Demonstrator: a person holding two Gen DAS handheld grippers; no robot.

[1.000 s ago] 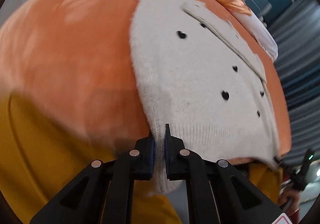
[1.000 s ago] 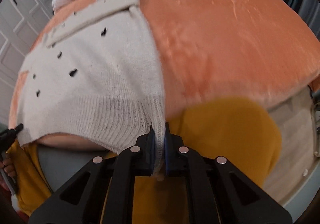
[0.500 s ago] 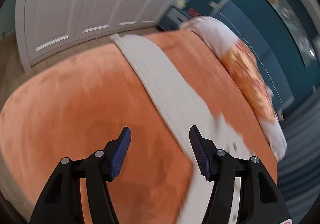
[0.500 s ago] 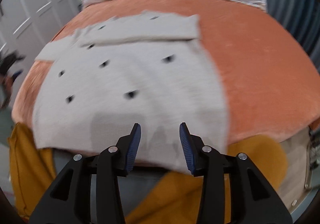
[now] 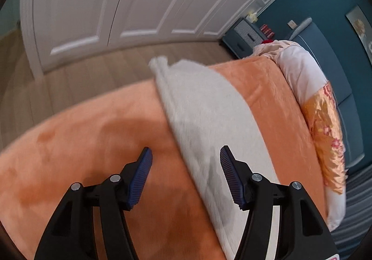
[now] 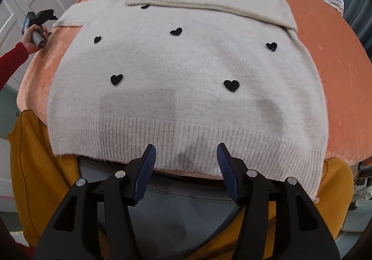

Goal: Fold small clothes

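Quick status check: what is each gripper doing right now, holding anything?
Left gripper: open, holding nothing, over the sweater's sleeve.
Right gripper: open, jaws just opened further, holding nothing, above the sweater's hem.

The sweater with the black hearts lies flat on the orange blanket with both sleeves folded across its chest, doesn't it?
Not quite: the right wrist view shows only one sleeve folded across the chest of the sweater; the other sticks out sideways. It does lie flat on the orange blanket.
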